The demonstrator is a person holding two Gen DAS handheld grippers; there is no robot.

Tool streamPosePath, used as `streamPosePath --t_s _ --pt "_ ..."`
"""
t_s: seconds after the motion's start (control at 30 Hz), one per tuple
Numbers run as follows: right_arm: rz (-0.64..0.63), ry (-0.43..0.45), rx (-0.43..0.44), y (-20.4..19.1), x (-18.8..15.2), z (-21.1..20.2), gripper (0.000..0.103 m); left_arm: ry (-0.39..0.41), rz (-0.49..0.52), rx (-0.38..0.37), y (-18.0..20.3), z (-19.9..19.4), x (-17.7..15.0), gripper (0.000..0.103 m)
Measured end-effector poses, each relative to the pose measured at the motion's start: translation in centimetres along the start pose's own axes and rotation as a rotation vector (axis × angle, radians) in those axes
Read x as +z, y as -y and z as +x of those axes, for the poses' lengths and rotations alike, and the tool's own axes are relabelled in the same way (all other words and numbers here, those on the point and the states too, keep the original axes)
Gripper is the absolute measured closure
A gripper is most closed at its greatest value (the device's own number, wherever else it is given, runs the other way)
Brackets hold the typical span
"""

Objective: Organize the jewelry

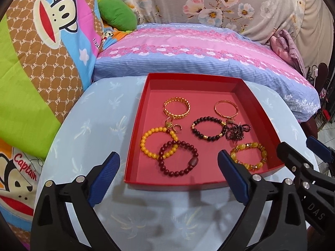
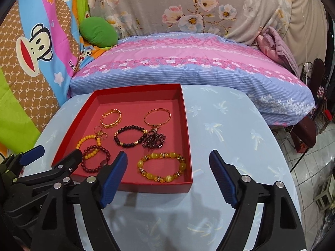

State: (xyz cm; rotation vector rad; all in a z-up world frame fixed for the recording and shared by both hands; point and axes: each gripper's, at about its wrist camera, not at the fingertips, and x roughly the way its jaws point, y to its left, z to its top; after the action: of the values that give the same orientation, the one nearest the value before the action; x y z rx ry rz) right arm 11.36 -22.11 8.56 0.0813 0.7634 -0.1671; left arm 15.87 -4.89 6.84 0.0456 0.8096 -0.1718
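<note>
both hand-held grippers, left (image 1: 168, 174) and right (image 2: 168, 175), released, empty. overlapping yellow bead bracelet (image 1: 146, 144) and dark red bead bracelet (image 1: 178, 159) in red box (image 1: 188, 185): lift the red one first.

Pale blue table (image 2: 240, 125); pink-blue pillow (image 2: 188, 67) behind; tiled floor (image 2: 314, 156) right

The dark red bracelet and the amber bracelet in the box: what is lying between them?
Nothing. In the right wrist view, only bare pink floor separates the dark red bracelet from the amber bracelet in the box.
</note>
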Motion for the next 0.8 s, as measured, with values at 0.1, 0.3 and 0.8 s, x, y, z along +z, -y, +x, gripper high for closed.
streamPosePath --t_s 0.1,0.3,0.8 --pt "-0.022 0.010 -0.016 -0.3 -0.6 -0.5 0.021 -0.007 -0.011 0.003 -0.2 -0.1 -0.7 0.013" --pt "-0.046 0.010 -0.028 -0.8 -1.9 -0.7 0.019 -0.023 -0.023 0.016 -0.8 -0.1 -2.4 0.012" --pt "-0.018 -0.006 -0.029 -1.0 -4.4 -0.3 0.019 0.006 -0.011 0.056 -0.8 -0.1 -4.4 0.012"
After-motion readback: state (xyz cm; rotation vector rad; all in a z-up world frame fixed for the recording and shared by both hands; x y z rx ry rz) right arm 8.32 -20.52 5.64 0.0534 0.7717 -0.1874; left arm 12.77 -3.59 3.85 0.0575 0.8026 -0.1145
